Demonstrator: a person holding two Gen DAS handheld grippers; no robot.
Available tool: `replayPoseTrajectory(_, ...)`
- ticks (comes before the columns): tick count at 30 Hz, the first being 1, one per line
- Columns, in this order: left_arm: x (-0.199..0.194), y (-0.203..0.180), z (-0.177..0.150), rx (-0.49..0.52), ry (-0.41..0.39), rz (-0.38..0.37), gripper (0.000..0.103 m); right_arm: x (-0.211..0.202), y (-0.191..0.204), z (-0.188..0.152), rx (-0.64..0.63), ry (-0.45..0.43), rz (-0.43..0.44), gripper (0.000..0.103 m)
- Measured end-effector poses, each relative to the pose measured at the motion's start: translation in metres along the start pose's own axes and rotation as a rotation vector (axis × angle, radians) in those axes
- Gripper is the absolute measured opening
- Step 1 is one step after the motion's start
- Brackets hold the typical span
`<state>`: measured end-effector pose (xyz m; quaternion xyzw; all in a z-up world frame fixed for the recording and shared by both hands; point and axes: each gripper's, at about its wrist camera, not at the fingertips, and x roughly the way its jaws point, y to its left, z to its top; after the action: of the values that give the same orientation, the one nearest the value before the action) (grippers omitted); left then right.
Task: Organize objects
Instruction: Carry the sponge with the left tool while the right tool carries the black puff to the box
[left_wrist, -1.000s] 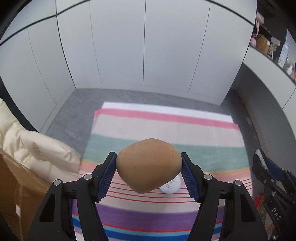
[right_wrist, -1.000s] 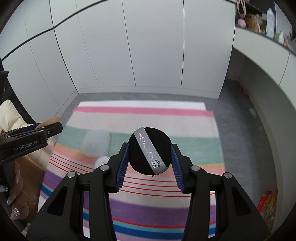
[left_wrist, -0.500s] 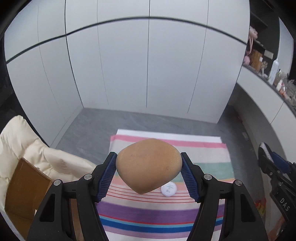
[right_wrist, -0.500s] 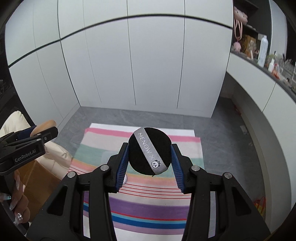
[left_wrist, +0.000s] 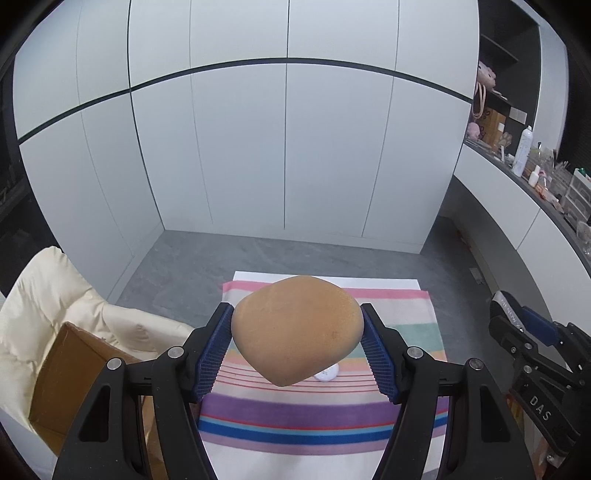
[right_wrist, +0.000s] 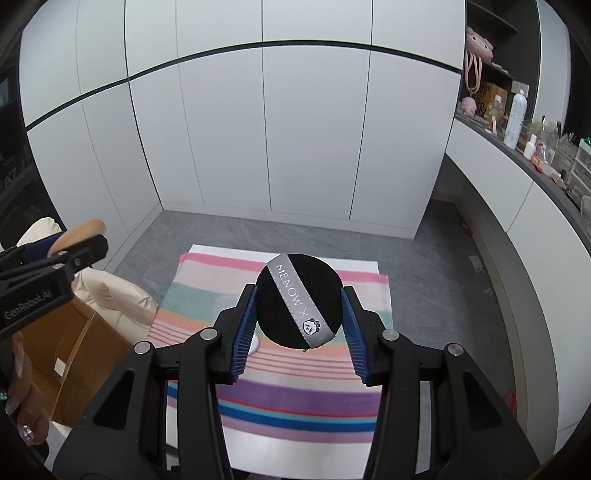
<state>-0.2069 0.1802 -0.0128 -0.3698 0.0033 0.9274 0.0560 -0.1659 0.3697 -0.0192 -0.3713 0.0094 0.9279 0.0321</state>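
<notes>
Left wrist view shows the left gripper (left_wrist: 297, 343) pinching a tan sponge (left_wrist: 295, 332) between its blue pads (left_wrist: 212, 350), both pads pressed against the sponge's sides. The sponge is teardrop-shaped, point down, held in the air high above a striped mat (left_wrist: 325, 417). Just below the sponge's tip a small white round thing (left_wrist: 327, 373) lies on the mat's thin red lines. At the right edge the right gripper (left_wrist: 517, 325) shows from the side.

Right wrist view shows the right gripper (right_wrist: 299, 317) clamped on a black puff (right_wrist: 298, 304), a round pad crossed by a grey ribbon reading MENOW with a small panda mark. It too is held well above the mat (right_wrist: 295, 398). At the left edge the left gripper (right_wrist: 51, 273) juts in with the sponge (right_wrist: 79, 230) at its tip, and a hand (right_wrist: 22, 398) with painted nails shows below it.

The mat lies flat on a grey floor (left_wrist: 192, 266), banded from near to far in blue, purple, red lines, peach, green, cream and pink, with a white border. Left of the mat stands a brown cardboard box (left_wrist: 62, 373), with cream padded fabric (left_wrist: 48, 295) around and behind it. Beyond the floor a wall of white cabinet doors (left_wrist: 284, 155) fills the back, cut by a thin dark horizontal line. Along the right runs a white counter (left_wrist: 517, 206) with a dark top crowded with bottles (left_wrist: 522, 151) and small clear drawers; dark shelves above it hold pink plush toys and a box.
</notes>
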Motion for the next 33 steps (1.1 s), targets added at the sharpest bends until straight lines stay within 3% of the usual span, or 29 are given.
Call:
replayPoseTrajectory(13, -0.053, 0.006, -0.031, 0.062, -0.005, 0.017, 0.069, -0.042, -0.004, -0.038, 0.042, 0.014, -0.01, 0.047)
replayPoseTrajectory(17, -0.077, 0.009, -0.053, 0.077, -0.02, 0.034, 0.069, -0.065, -0.004, -0.059, 0.056, 0.006, -0.005, 0.047)
replayPoseTrajectory(25, -0.129, 0.023, -0.108, 0.104, -0.03, -0.03, 0.069, -0.1, -0.004, -0.108, 0.08, 0.026, 0.029, 0.047)
replayPoseTrajectory(33, -0.155, 0.043, -0.166, 0.114, -0.028, 0.049, 0.069, -0.124, -0.001, -0.161, 0.088, 0.086, 0.042, 0.047)
